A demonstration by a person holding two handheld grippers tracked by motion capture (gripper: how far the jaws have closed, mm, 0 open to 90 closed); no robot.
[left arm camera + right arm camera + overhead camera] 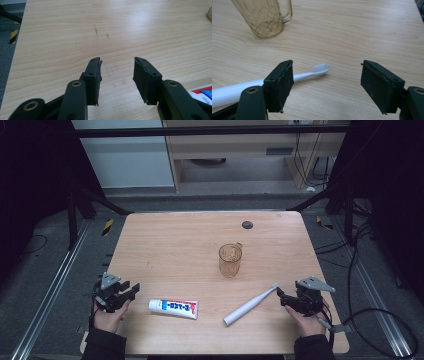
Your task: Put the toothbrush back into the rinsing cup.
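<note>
While both grippers sit low at the near edge of the table [150,240], the toothbrush [249,305] lies flat at near right, long axis diagonal, bristle head pointing far-right at the right gripper [281,296] and the thick handle end pointing near-left toward the toothpaste tube [173,308]. It's a white electric-style brush: fat cylindrical handle, thin neck, small white bristle tuft facing up [320,67], head just ahead of the right gripper's spread, empty jaws. Left gripper [131,292] jaws also apart and empty, tube just beside it; amber cup [230,259] stands upright farther back.
</note>
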